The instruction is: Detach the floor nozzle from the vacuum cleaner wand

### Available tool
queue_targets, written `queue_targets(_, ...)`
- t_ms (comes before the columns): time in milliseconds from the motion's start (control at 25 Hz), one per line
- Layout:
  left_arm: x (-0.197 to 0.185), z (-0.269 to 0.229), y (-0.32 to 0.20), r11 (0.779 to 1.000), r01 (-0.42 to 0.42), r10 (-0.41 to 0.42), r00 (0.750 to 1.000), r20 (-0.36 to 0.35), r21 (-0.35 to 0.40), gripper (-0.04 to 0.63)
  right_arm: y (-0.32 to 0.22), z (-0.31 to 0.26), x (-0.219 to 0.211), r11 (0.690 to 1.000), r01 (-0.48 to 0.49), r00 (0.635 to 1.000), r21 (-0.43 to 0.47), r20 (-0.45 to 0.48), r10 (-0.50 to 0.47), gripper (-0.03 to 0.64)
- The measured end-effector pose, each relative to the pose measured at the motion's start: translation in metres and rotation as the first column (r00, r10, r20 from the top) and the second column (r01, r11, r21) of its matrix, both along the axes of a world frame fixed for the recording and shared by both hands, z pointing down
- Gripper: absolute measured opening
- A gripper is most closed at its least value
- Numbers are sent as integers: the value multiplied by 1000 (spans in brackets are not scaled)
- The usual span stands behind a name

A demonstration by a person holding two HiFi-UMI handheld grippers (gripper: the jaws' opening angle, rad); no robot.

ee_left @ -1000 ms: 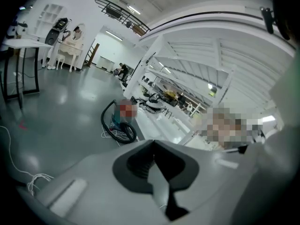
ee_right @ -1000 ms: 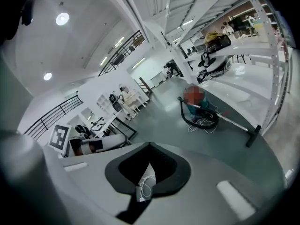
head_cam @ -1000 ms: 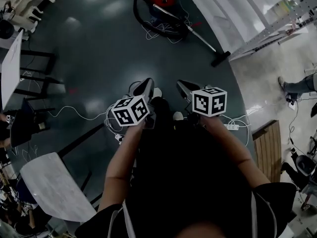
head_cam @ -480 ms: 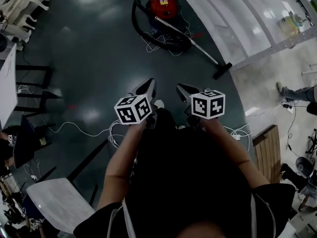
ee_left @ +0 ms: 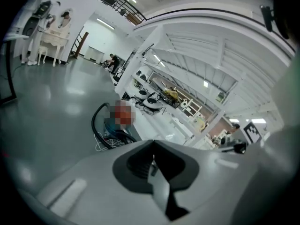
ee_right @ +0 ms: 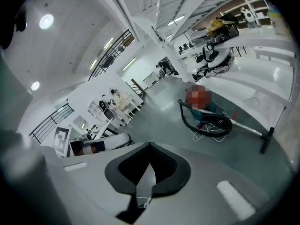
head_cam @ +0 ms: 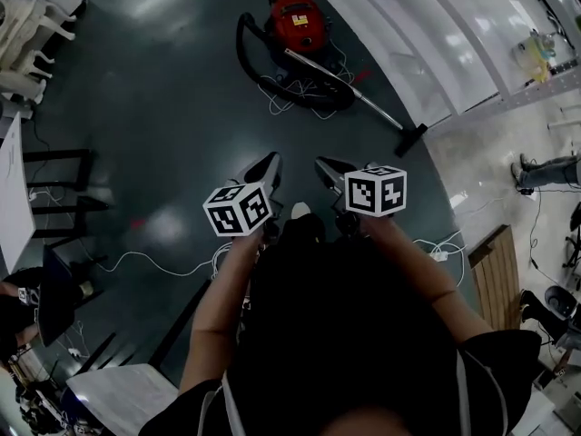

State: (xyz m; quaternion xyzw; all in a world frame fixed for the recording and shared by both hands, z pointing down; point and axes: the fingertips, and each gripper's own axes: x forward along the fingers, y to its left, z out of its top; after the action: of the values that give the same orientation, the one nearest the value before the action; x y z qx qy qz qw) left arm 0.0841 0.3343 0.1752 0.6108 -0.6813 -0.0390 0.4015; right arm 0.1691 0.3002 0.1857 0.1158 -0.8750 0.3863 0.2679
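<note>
Head view showed left tongs (head_cam: 269,160) and right tongs (head_cam: 320,164) closed together, empty, pointed at the far vacuum cleaner (head_cam: 298,21). The floor nozzle (head_cam: 410,140) sat attached to the wand (head_cam: 349,82), well apart from them; probably the approach.

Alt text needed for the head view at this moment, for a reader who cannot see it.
Seen from above, a person holds the left gripper and right gripper out in front, both shut and empty, well short of a red vacuum cleaner on the dark floor ahead. Its wand slants to the right, with the floor nozzle attached at its end.
</note>
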Motion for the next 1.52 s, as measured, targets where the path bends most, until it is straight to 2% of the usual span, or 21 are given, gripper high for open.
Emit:
queue_targets(80, -10, 1, -5, 1000, -18, 18, 1000, -17, 12, 6, 0, -1, -14, 1000, -10, 1000, -18, 8, 11, -5)
queue_targets(280, -27, 10, -15, 996, -86, 86, 996, 14, 10, 6, -8, 1, -32, 1000, 1, 1000, 27, -11, -1, -5)
queue_targets(400, -31, 13, -19, 995, -95, 95, 995, -16, 17, 8, -19, -2, -33, 999, -28, 1000, 30, 9, 28, -5)
queue_targets(840, -87, 26, -44, 1000, 10, -9, 997, -83, 6, 6, -58, 10, -68, 999, 2, 1000, 43, -30, 0, -5)
queue_targets(1040, -107, 36, -70, 1000, 20, -20, 998, -64, -2, 8, -87, 21, -91, 999, 27, 999, 35, -31, -26, -5)
queue_targets(1120, -113, 40, -81, 1000, 27, -27, 997, -76, -8, 8, -102, 33, -102, 999, 26, 999, 22, -32, -25, -5)
queue_targets(1200, -120, 42, -95, 1000, 19, -21, 996, -82, -21, 6, -118, 45, -117, 1000, 20, 999, 3, -29, -20, -5)
queue_targets(1320, -136, 46, -116, 998, -7, 4, 999, -42, -67, 6, -138, 56, -143, 1000, 24, 999, -19, -26, -25, -5)
queue_targets(1400, -151, 50, -125, 995, 8, -13, 999, -41, -100, 6, -150, 59, -159, 999, 43, 998, -17, -34, -43, -5)
queue_targets(1520, -178, 58, -139, 993, 57, -64, 996, -61, -107, 6, -169, 66, -177, 998, 55, 997, -15, -49, -56, -5)
